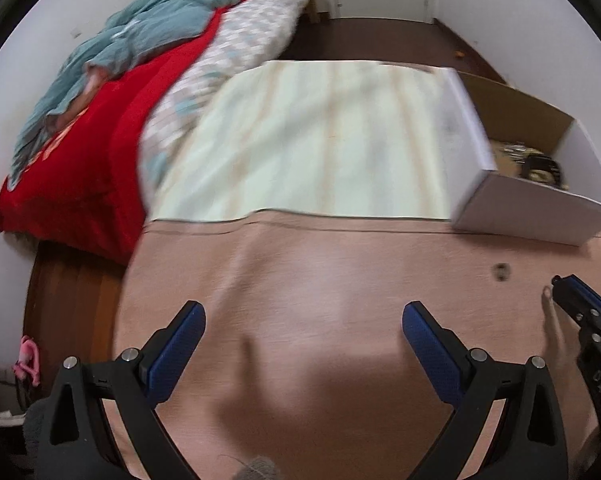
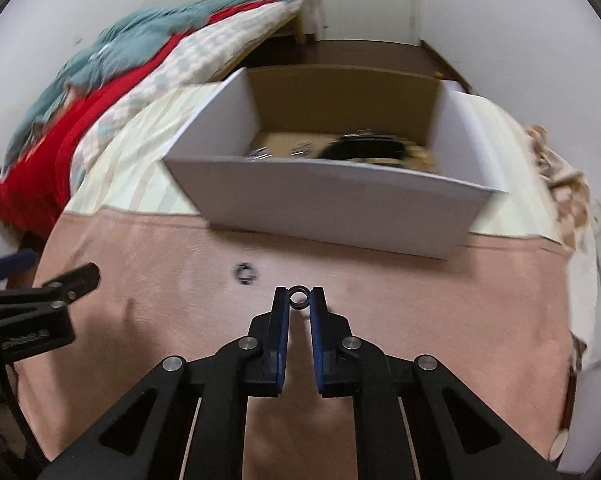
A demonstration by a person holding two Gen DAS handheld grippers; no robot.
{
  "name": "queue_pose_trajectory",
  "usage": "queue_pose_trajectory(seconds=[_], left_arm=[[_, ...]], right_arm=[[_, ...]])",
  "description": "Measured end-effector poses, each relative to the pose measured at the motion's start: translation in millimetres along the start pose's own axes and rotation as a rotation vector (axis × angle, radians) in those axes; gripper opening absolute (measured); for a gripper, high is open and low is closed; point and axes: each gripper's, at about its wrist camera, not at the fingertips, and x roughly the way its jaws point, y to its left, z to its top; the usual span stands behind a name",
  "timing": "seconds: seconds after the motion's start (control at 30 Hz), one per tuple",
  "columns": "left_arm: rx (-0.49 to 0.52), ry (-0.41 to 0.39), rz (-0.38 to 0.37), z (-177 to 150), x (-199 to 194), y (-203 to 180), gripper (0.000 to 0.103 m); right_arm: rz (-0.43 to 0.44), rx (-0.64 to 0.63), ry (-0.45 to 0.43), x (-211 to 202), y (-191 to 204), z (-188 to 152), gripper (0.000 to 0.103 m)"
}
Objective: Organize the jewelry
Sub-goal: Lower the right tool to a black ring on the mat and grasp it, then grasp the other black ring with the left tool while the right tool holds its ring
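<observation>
right gripper point(image 2: 299, 295) pinching one ring point(image 2: 299, 296), seen only in right view | second ring point(image 2: 246, 272) lying on pink cloth point(image 2: 380, 300) near box point(image 2: 340, 204) | left gripper point(image 1: 303, 312) gaping wide, holding nothing

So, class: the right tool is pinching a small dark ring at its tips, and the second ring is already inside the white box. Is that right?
Not quite. The right tool does pinch a small dark ring, but the second ring is not in the white box; it lies on the pink cloth in front of the box, as the right wrist view shows.

Each gripper point(image 1: 303, 312) point(image 2: 299, 298) is matte black plastic with blue textured pads point(image 1: 430, 344) and silver pivot screws point(image 2: 249, 343).
</observation>
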Motion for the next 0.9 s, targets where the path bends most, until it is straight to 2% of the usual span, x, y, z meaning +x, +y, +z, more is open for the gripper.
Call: queue_pose_trajectory(seconds=[0.2, 0.4, 0.47, 0.57, 0.63, 0.67, 0.7, 0.77, 0.8, 0.83, 0.87, 0.9], left_arm=[[0.048, 0.032, -0.118, 3, 9, -56, 0.101], [0.109, 0.018, -0.166, 4, 12, -94, 0.098], [0.124, 0.009, -0.166, 4, 11, -100, 0.083], [0.134, 0.02, -0.173, 5, 14, -107, 0.07], [0.129, 0.024, -0.179, 5, 16, -108, 0.063], [0.127, 0.024, -0.183, 5, 17, -109, 0.062], [0.126, 0.021, -0.182, 5, 16, -109, 0.062], [0.126, 0.018, -0.184, 3, 17, -110, 0.06], [0.123, 0.013, -0.188, 2, 16, -110, 0.057], [0.121, 0.009, -0.196, 1, 15, -110, 0.047], [0.121, 0.007, -0.201, 1, 14, -111, 0.043], [0.124, 0.008, -0.201, 3, 14, -111, 0.042]], right_arm=[[-0.085, 0.116, -0.025, -34, -55, -16, 0.011], [-0.14, 0.201, -0.022, -44, -97, -34, 0.01], [-0.146, 0.214, -0.021, -43, -106, -37, 0.01], [-0.147, 0.226, -0.025, -43, -112, -37, 0.01], [-0.144, 0.231, -0.027, -43, -113, -37, 0.01], [-0.142, 0.232, -0.028, -43, -114, -37, 0.002], [-0.14, 0.233, -0.028, -42, -114, -37, 0.0], [-0.136, 0.239, -0.029, -41, -115, -36, 0.0], [-0.137, 0.24, -0.028, -41, -116, -37, 0.0], [-0.137, 0.243, -0.027, -41, -116, -37, 0.0], [-0.133, 0.244, -0.025, -40, -116, -37, 0.0], [-0.128, 0.247, -0.024, -39, -117, -38, 0.0]])
